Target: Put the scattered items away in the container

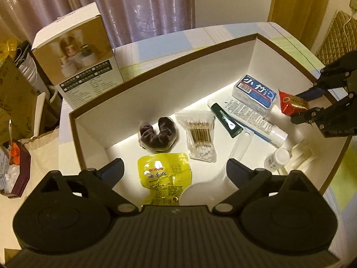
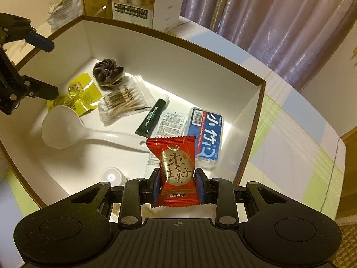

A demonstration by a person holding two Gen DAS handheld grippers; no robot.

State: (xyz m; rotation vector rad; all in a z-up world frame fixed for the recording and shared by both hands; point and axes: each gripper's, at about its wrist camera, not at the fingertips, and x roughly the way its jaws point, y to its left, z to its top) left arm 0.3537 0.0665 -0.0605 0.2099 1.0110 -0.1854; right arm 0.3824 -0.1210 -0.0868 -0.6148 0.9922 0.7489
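Note:
A white cardboard box with a brown rim [image 1: 156, 65] [image 2: 256, 102] stands on the table. In it lie a yellow snack pouch [image 1: 164, 176] [image 2: 77, 96], a dark scrunchie [image 1: 157, 135] [image 2: 107, 71], a cotton swab bag [image 1: 200, 137] [image 2: 125, 105], a green tube [image 1: 225, 119] [image 2: 151, 117], a white tube [image 1: 256, 118], a blue floss box [image 1: 254, 93] [image 2: 206, 134], a white spoon [image 2: 67, 129] and a small white bottle [image 1: 276, 158] [image 2: 112, 175]. My right gripper [image 2: 178, 186] [image 1: 301, 106] is shut on a red date snack packet [image 2: 176, 169] [image 1: 292, 103] above the box's near end. My left gripper [image 1: 175, 173] [image 2: 50, 69] is open and empty over the box.
A tall product carton [image 1: 78, 55] [image 2: 142, 0] stands behind the box. Cardboard boxes and clutter [image 1: 15, 102] lie at the left. Purple curtains [image 2: 279, 15] hang behind the table [image 2: 301, 134].

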